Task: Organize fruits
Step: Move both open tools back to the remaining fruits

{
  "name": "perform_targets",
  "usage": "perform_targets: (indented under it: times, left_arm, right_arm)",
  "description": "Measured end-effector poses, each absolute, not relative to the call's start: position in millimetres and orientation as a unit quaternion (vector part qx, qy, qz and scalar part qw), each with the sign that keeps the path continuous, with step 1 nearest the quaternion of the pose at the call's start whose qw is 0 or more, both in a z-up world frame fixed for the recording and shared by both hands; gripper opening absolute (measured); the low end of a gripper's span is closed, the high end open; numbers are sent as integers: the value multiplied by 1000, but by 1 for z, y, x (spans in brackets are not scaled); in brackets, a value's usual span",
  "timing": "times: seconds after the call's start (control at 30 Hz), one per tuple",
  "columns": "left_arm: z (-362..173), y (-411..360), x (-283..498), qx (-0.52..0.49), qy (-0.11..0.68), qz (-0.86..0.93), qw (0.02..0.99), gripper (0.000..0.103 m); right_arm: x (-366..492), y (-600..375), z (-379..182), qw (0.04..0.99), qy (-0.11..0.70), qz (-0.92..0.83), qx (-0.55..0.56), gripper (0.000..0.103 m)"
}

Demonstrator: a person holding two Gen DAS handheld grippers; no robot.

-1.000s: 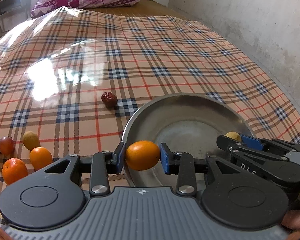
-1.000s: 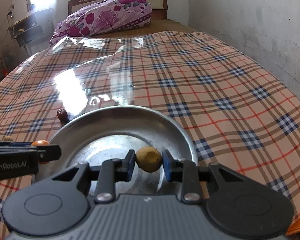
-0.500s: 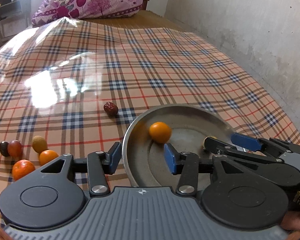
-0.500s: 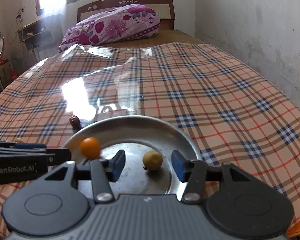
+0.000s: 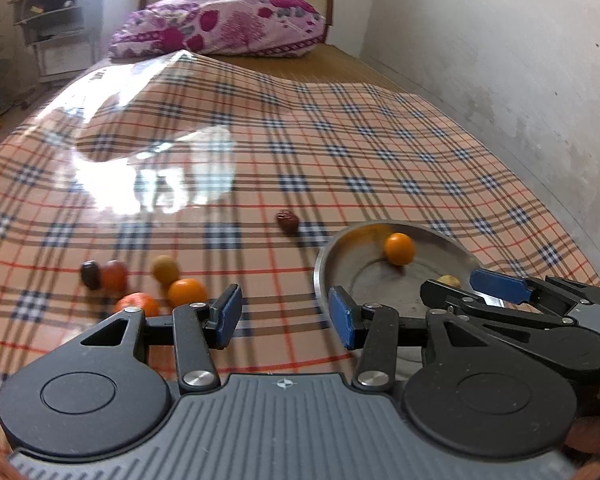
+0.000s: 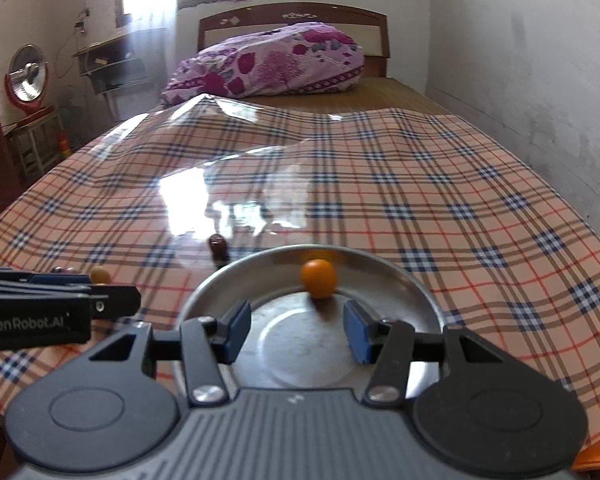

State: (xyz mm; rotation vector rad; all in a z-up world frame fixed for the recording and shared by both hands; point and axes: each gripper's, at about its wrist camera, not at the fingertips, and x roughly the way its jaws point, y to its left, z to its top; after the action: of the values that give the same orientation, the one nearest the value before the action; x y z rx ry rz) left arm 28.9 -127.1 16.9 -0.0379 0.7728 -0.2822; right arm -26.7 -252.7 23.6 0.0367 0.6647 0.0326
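Observation:
A round metal bowl (image 5: 320, 272) (image 6: 420, 292) lies on the plaid-covered bed. An orange (image 5: 399, 249) (image 6: 318, 278) rests against its far inner wall, and a small yellow-brown fruit (image 5: 448, 280) sits inside near my right gripper (image 5: 466, 289). My left gripper (image 5: 285, 314) hangs over the bowl's left rim; its jaws are opening with nothing between them. In the right wrist view my right gripper (image 6: 298, 332) is open above the bowl's middle, holding nothing. The yellow-brown fruit does not show in that view.
A red date (image 5: 287, 220) (image 6: 217, 245) lies just beyond the bowl. Left of it sits a cluster: a dark date (image 5: 90, 275), a reddish fruit (image 5: 114, 276), a yellowish fruit (image 5: 165, 269) and two oranges (image 5: 187, 292). A wall runs along the right; a pillow (image 6: 268, 64) lies far back.
Both grippers opened and let go of their fruit: the orange rolled to the bowl's far side, the yellow-brown fruit stayed in the bowl. Both grippers pulled back and rose.

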Motion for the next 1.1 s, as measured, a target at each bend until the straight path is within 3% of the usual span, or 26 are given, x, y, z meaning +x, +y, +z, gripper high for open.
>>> perform_targets:
  times: [0.6,1.1]
  left_arm:
    - [-4,-52,20,-42,385,-56,920,60]
    - [-40,-42,55,-19,413,-45,909,62]
  right_arm:
    - [-33,-203,26,942,327,77,-8,53]
    - [-12,-194,12,935,343,88,-7,54]
